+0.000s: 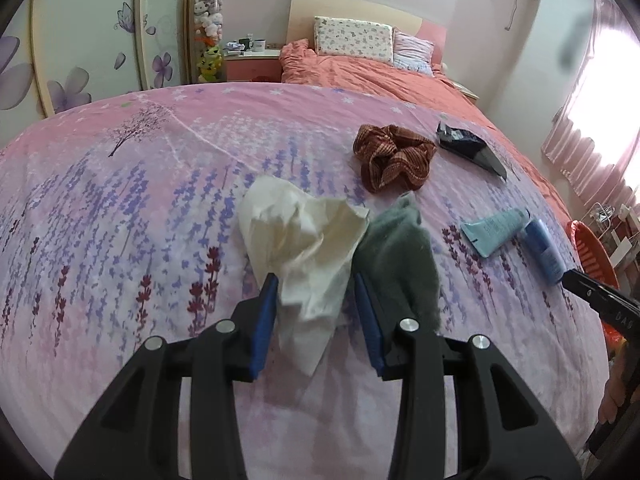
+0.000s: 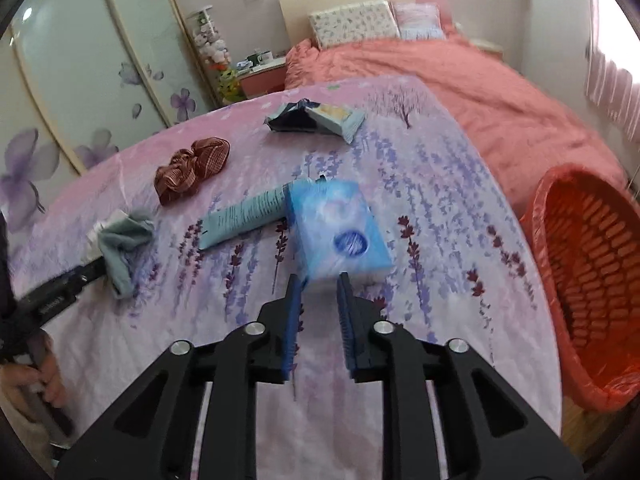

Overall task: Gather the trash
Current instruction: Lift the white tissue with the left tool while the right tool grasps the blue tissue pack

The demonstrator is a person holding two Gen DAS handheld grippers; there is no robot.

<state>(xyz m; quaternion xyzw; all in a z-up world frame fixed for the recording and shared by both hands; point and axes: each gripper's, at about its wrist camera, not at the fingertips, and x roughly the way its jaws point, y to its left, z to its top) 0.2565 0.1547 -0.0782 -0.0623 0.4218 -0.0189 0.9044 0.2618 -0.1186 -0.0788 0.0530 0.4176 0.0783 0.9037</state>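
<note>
The crumpled cream-white tissue [image 1: 298,240] lies at the centre of the left wrist view, on the pink lavender-print bedspread [image 1: 120,208], its lower tail between the spread blue pads of the left gripper [image 1: 316,322], which stands released around it, nothing clamped yet. To take it well, I judge the jaws should close low on the bunched paper alone, leaving out the grey-green fuzzy cloth [image 1: 394,256] touching its right side. In the right wrist view the right gripper [image 2: 320,316] looks clenched on the near edge of a blue rectangular tissue packet [image 2: 340,232], though blur makes the contact uncertain; the red plastic lattice basket with a red liner [image 2: 580,280] at right frame seems its destination. Counted: one tissue, one cloth, one packet, one pale-blue squeeze tube [image 2: 244,216], one rust-brown checked scrunchie [image 2: 192,168], two crumpled wrappers [image 2: 316,118], one basket.
</note>
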